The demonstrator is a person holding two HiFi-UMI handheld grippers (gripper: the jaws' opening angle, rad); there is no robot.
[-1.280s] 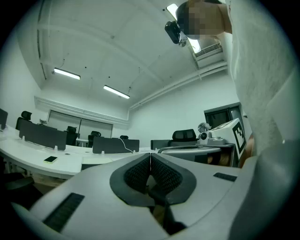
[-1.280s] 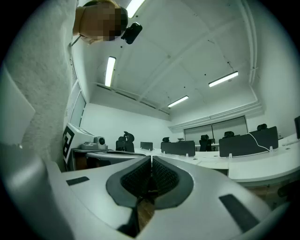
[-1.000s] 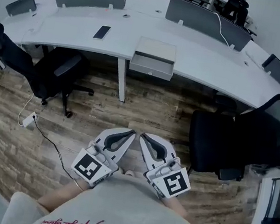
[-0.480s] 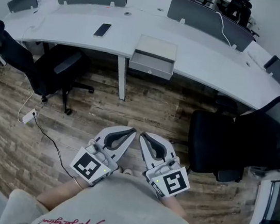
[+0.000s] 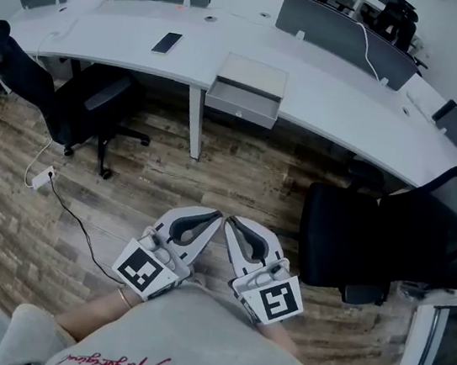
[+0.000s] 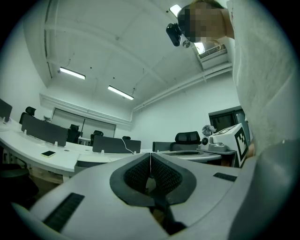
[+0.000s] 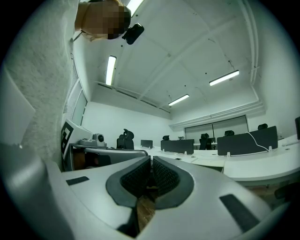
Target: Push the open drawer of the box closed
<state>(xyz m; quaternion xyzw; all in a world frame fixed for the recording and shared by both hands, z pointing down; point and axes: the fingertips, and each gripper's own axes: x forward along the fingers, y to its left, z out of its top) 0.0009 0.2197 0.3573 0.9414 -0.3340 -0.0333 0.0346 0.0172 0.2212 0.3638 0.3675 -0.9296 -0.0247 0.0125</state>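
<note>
**Room to move, nothing held**

A black chair stands left, a second chair right, with bare floor between. The box sits far on the desk, its drawer pulled out. My left gripper and right gripper hang near me, jaws pressed together, touching nothing.

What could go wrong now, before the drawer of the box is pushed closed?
The box only stands on the white desk, so a push on its open drawer may slide the whole box back.
The left gripper and right gripper, both shut, are far from it; on the way, the floor cable or black chair could trip the person.
</note>
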